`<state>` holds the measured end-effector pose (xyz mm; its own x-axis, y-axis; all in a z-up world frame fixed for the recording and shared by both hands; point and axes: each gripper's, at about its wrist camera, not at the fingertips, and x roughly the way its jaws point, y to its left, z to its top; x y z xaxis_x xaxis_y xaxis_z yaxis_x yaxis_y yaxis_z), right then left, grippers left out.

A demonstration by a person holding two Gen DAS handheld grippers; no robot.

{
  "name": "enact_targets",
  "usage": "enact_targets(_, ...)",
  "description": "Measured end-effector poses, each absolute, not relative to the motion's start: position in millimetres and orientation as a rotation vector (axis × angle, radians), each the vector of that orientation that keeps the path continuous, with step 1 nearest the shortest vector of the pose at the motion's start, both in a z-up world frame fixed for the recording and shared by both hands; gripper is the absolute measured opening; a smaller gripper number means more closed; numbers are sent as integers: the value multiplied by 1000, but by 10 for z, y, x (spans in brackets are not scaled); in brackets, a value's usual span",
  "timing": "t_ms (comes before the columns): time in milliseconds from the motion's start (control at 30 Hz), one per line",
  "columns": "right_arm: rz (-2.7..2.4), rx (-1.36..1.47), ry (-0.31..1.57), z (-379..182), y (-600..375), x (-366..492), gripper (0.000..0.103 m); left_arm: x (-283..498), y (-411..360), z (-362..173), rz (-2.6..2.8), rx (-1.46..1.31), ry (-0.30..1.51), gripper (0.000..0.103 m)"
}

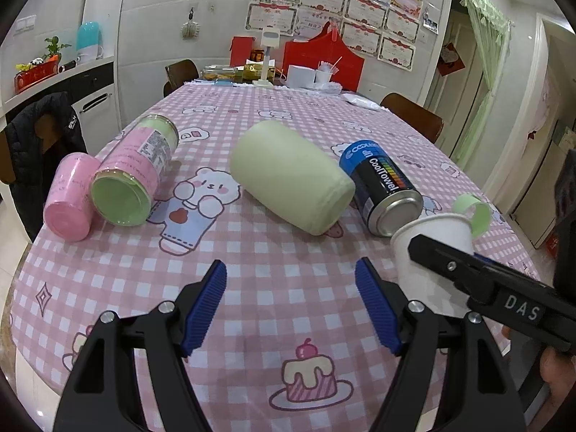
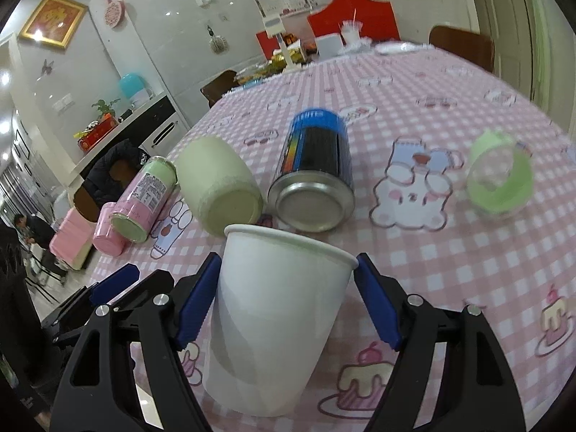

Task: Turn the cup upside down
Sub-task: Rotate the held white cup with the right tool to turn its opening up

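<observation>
We are holding the right gripper around the cup, which is standing mouth-up on the table between the blue pads; the jaws are spread, and the near pad seems to be just brushing the cup wall, though the fisheye is making that hard to judge. We are risking a crushed or tipped paper cup if we close off-centre, and a swing during the flip could be knocking the can or the green jar lying just beyond. The left gripper is hanging wide apart and empty beside it. Only the left view is showing the cup from outside; only the right is showing the far tape ring fully.
</observation>
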<state>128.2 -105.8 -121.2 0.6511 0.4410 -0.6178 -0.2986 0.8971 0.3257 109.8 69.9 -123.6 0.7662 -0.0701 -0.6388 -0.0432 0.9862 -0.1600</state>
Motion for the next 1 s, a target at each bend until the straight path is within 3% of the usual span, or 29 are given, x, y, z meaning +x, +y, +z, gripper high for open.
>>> enact_targets(733,195,-15,464,-1076,-1296,1094,72,1347,84,-1298,-200,-103,713,73)
enact_targets(1000,190,-29,459,-1184,-1312,1109,72,1352,24,-1357,-187,-72,728,73)
